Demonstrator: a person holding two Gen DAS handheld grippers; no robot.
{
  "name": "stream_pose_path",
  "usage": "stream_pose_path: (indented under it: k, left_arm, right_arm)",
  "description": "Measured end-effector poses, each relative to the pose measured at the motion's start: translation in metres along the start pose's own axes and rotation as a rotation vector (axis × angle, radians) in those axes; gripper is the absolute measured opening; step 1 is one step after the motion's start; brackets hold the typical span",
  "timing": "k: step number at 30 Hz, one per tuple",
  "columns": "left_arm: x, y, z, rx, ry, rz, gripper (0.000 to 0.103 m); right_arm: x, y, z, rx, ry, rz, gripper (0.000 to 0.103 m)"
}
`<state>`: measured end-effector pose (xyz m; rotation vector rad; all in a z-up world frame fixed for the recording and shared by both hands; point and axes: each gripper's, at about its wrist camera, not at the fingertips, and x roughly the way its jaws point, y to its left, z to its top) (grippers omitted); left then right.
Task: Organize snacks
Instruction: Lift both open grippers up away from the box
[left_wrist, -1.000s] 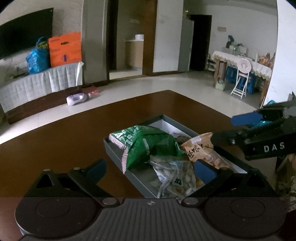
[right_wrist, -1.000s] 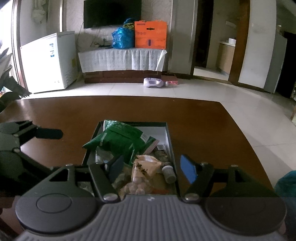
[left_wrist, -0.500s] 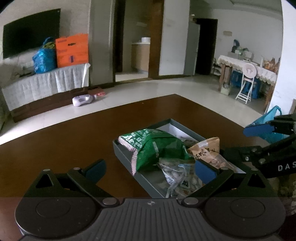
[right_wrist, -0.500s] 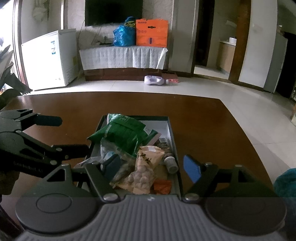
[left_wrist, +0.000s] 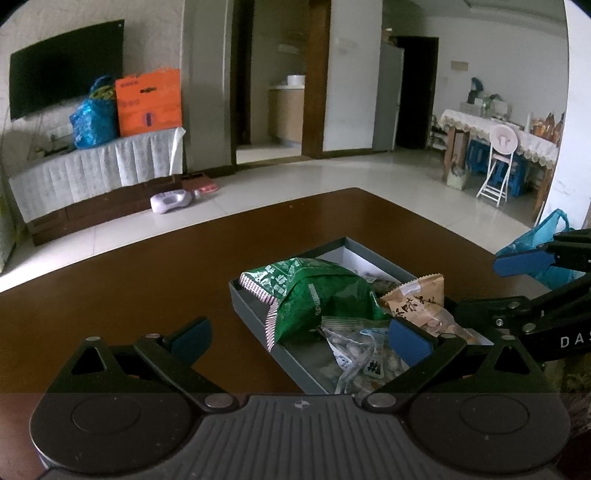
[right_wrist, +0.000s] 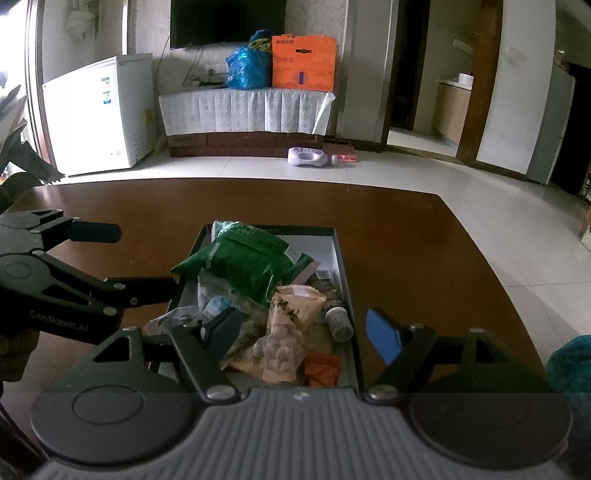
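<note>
Shallow dark grey rectangular box (right_wrist: 341, 258) sits on the dark brown wooden table (right_wrist: 406, 236), packed with snacks. Crinkled green foil snack bag (right_wrist: 240, 258) lies on top toward the far end; tan paper-look packet of round nuts (right_wrist: 288, 325) leans nearer, beside a clear plastic packet of pale sweets (left_wrist: 354, 343). Small orange sachet (right_wrist: 322, 369) at the near end. Left gripper (left_wrist: 299, 338): fingers wide apart, holding nothing, right finger over the box. Right gripper (right_wrist: 303, 332): fingers wide apart, empty, straddling the box's near end.
</note>
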<state>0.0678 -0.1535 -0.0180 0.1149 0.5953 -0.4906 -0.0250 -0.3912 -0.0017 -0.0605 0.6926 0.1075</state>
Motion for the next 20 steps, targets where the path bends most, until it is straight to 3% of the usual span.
stream_pose_path:
  k: [20]
  left_arm:
    - [-0.0023, -0.0067, 0.0001, 0.019, -0.011, -0.002, 0.103]
  right_arm:
    - [0.0013, 0.0037, -0.0012, -0.012, 0.008, 0.003, 0.078]
